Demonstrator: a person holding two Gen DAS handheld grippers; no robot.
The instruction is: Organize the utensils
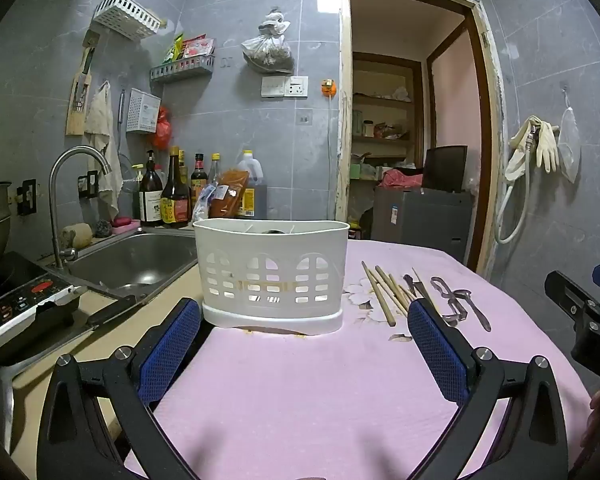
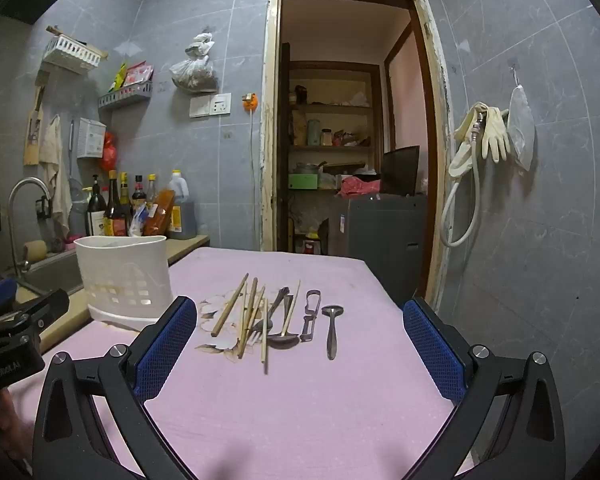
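- Hovering over the pink cloth (image 2: pixel 300 400), both grippers have their fingers wide apart and hold nothing; no utensil looks sorted yet, judging by the full pile.
- Left gripper (image 1: pixel 304 336) faces the white holder (image 1: pixel 272 276), which stands upright just beyond its fingertips, centred between them. This is probably so the holder can be steadied or watched while the other hand loads it.
- Right gripper (image 2: pixel 300 332) points at the utensils, which lie flat in a loose row just past its fingertips and between them, well placed for a first pick.
- Chopsticks (image 2: pixel 244 316) sit nearer the left finger (image 2: pixel 164 348), with spoons (image 2: pixel 278 320) mixed in beside them. The peeler (image 2: pixel 310 316) and a small scoop-like tool (image 2: pixel 332 330) lie apart toward the right finger (image 2: pixel 434 348), so these look easiest to take singly.
- Holder stands beyond and outside the left finger in the right view, near the cloth's edge by the sink (image 1: pixel 140 264).
- Hard to tell: how many chopsticks and spoons overlap, and exactly what the scoop-like tool is.
- Hidden: most of the holder's inside. Something dark shows at its rim, but I cannot identify it.
- Cut off: each view catches only a corner of the other gripper.
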